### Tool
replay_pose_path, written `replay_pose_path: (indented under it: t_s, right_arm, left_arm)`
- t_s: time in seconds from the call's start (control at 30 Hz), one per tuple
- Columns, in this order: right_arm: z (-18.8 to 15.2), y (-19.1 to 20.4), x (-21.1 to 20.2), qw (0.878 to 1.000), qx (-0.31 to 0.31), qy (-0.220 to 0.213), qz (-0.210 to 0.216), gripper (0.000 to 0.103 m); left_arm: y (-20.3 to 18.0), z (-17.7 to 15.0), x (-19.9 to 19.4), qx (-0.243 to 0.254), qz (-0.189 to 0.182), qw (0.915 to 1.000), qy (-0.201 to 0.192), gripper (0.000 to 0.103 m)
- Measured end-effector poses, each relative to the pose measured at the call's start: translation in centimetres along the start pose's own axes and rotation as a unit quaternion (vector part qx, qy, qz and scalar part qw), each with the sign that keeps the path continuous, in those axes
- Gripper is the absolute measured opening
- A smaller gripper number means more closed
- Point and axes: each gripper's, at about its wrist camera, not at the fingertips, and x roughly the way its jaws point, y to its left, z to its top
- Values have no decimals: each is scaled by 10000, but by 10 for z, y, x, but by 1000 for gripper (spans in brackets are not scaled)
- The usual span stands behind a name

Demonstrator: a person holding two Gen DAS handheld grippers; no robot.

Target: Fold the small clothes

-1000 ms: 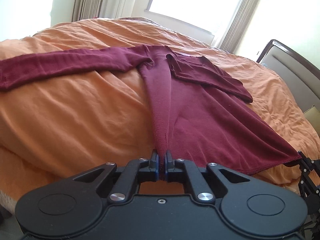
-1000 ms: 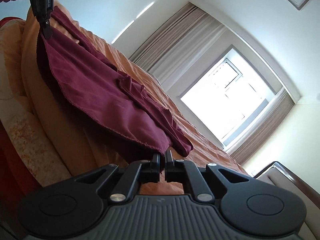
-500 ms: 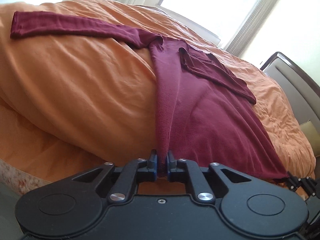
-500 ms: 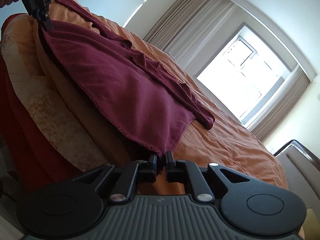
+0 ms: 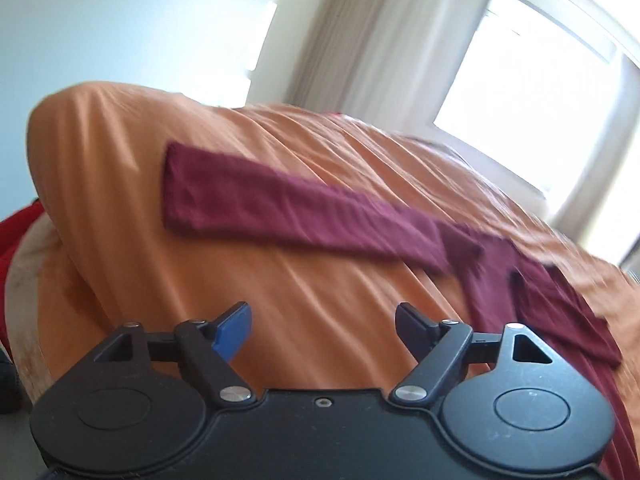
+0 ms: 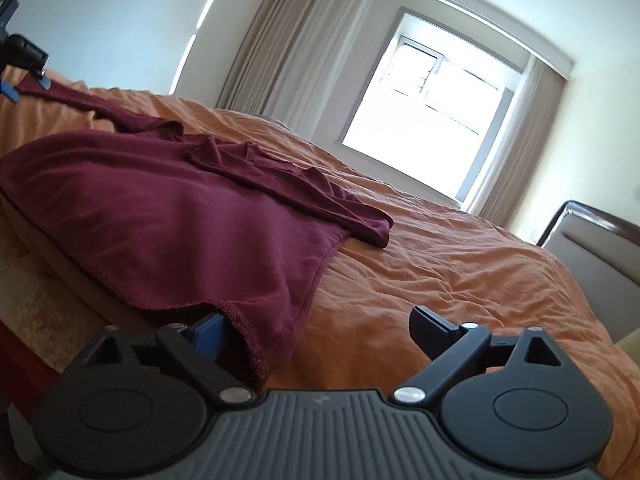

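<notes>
Maroon top [image 6: 168,208] lies spread on the orange duvet [image 6: 460,264], hem draped over the near bed edge, one sleeve folded across the body, the other stretched flat.

Left gripper [image 5: 324,320]: jaws spreading, nothing between them, only duvet behind the gap. The outstretched sleeve [image 5: 296,216] lies ahead, its long axis running from cuff at 10 o'clock to shoulder at 3 o'clock. Cuff end sits well apart from the tips; view is blurred. From the right wrist view, this same gripper shows at far 10 o'clock, near the cuff.

Right gripper [image 6: 320,328]: jaws spreading too. The hem corner [image 6: 244,332] hangs loose at 9 o'clock of the gap, lying against the blue pad [image 6: 208,332] but not pinched. Body of the top runs off toward 10 o'clock.

Judgement: the sleeve is the left hand's job, being nearer. The coming move likely turns on crossing that long axis squarely at the cuff, then carrying it toward 3 o'clock onto the body.
</notes>
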Motion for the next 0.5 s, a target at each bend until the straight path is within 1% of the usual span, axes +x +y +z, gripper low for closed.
replay_pose_path:
  t_s: [0.07, 0.13, 0.2, 0.27, 0.3, 0.37, 0.5]
  right_arm:
    - [1, 2, 1, 9997, 218, -35, 93, 99]
    - [1, 7, 0, 9996, 222, -104, 169, 100]
    - [-1, 13, -1, 9995, 147, -160, 247, 100]
    - [0, 19, -2, 9993, 60, -181, 306, 101]
    - [0, 20, -2, 9993, 34, -191, 320, 101]
    - [1, 22, -4, 9990, 34, -239, 386, 101]
    - [2, 21, -3, 9982, 116, -325, 491, 102]
  left_arm:
    - [11, 14, 13, -455, 145, 9987, -173, 77]
    - [23, 27, 26, -893, 142, 9955, -297, 64]
    - [28, 35, 38, -1168, 315, 9924, -240, 25]
    - [30, 39, 46, -1277, 488, 9902, -292, 8]
    - [32, 41, 48, -1318, 519, 9893, -354, 5]
    - [26, 43, 49, -1280, 609, 9889, -452, 4]
    - [10, 56, 39, -917, 681, 9897, -864, 3]
